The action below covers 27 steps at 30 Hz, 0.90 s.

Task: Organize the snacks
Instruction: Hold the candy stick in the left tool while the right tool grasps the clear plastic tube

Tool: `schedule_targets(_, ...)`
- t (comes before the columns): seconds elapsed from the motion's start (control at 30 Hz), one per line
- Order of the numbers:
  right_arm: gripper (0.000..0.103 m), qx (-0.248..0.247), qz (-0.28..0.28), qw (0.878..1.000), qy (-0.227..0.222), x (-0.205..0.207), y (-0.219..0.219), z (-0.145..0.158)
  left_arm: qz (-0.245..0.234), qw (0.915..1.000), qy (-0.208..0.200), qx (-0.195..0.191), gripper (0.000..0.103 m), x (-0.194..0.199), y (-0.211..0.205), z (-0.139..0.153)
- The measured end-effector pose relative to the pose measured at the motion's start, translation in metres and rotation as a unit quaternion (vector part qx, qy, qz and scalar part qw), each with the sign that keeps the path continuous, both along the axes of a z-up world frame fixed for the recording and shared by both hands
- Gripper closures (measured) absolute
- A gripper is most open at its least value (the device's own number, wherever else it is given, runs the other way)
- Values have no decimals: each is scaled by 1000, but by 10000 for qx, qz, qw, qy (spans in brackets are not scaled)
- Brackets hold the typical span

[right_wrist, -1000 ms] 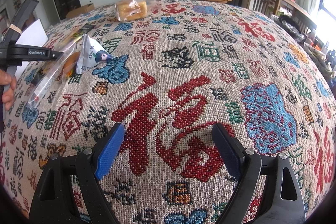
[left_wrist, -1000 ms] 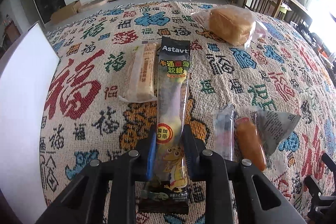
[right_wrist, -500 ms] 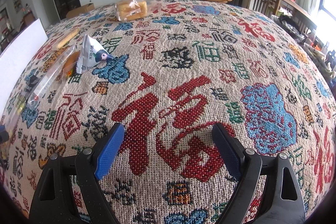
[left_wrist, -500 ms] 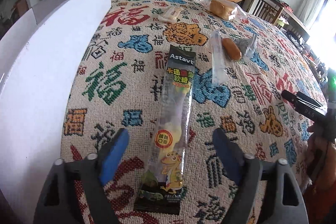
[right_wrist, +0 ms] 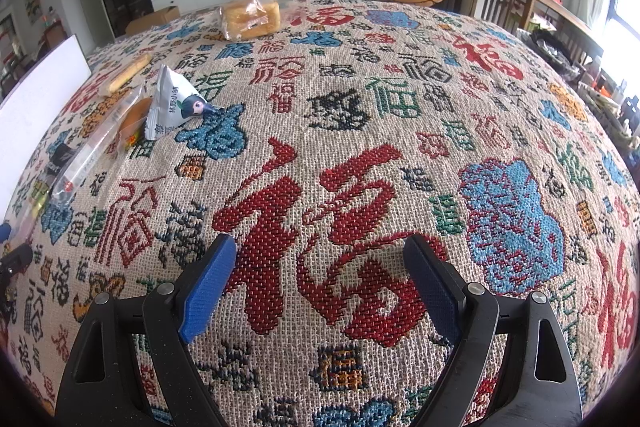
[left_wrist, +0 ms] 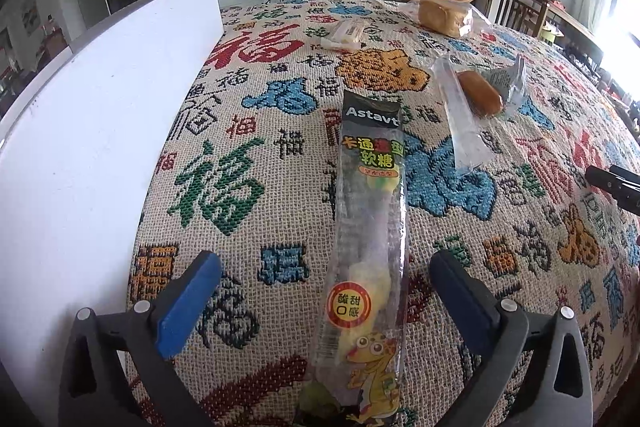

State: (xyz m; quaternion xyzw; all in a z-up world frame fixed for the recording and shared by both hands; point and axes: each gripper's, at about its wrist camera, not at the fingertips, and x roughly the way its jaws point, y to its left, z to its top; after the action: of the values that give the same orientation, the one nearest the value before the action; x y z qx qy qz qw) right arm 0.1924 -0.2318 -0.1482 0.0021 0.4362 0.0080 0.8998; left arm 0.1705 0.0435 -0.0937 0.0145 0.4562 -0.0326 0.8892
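While the left gripper point(left_wrist: 325, 269) stands wide open, the gummy candy pack point(left_wrist: 370, 227) lies flat between its fingers on the patterned tablecloth point(left_wrist: 248, 163), so this snack seems placed. Next it should reach the sausage packet point(left_wrist: 474, 99) ahead to its right. A white board point(left_wrist: 92, 131) borders its left. The right gripper point(right_wrist: 320, 257), also open, holds nothing.

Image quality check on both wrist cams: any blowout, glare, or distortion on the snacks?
Left wrist: window at right edge blown out; gummy candy pack sharp, mild sheen on its clear film; white board bright but not clipped. Right wrist: strong barrel distortion bulges the patterned tablecloth; bread bag legible; dark vignette in corners.
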Motion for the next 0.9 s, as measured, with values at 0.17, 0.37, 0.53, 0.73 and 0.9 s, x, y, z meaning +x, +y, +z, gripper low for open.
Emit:
schedule_targets(0.17,14,-51,10,10000,17,1,5,0,4,10000,0,-39,0,1,1,-1)
schedule_targets(0.37,16,1416,662,9841,842,16,61,32,9,10000,2,-33,0,4,1,-2)
schedule_targets(0.53,16,1651,1235,9722,1114,63,146,40,9,10000,1,-33,0,3,1,-1)
schedule_targets(0.73,70,1004,1109,9802,1298,101,191,16,8,10000,1,-39,0,4,1,-2)
schedule_targets(0.9,84,1044,1229,9760,1463,90,173,14,9,10000,-1,-39,0,5,1,-3)
